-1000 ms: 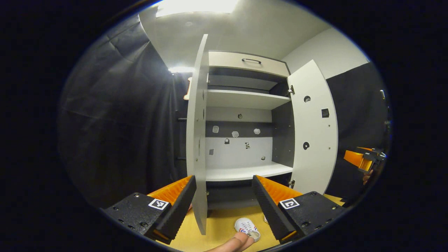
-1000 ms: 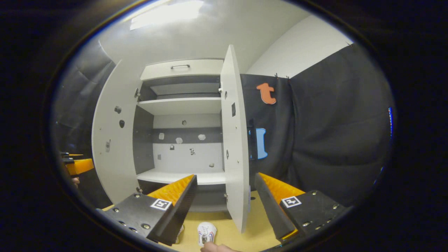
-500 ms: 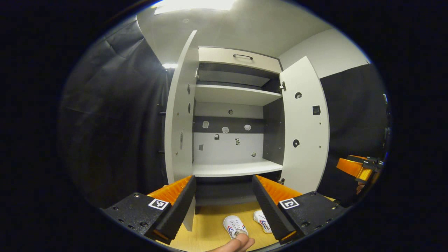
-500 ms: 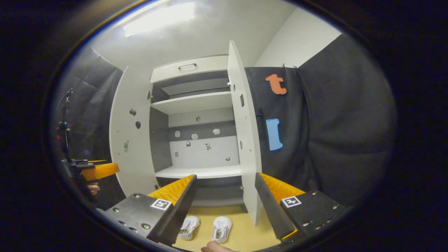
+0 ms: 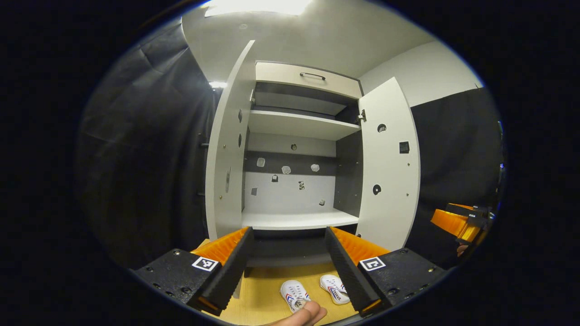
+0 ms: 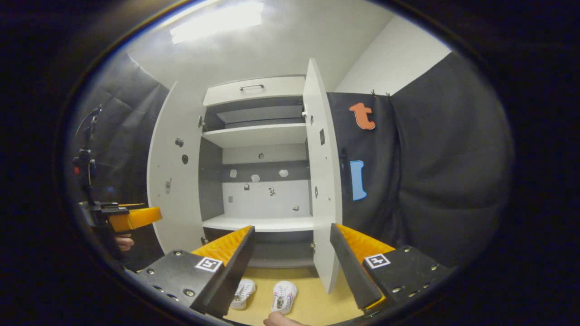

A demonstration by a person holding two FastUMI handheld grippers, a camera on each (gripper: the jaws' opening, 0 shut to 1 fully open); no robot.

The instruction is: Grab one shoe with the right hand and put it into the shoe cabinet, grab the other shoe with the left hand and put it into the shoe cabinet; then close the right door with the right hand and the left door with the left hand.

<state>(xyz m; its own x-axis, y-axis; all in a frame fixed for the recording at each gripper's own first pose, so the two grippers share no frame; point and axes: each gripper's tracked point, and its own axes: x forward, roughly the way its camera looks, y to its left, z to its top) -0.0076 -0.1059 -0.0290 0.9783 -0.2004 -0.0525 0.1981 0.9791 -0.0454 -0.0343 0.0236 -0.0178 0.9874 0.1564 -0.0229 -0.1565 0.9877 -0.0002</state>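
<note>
we hold the left gripper (image 5: 286,258) level, its jaws wide apart with nothing between them. the right gripper (image 6: 292,258) is also level and spread wide. a fingertip (image 5: 308,313) shows just below the left jaws, another fingertip (image 6: 277,320) below the right jaws.

We note a black cloth (image 5: 145,149) hung as the booth wall on both sides, creased and folded, with a white wall (image 6: 389,63) showing above it at the far corner. A white ceiling (image 5: 299,40) carries a bright strip light (image 6: 217,22) that glares in both views. The floor (image 6: 312,303) is a plain yellow-tan board surface.
</note>
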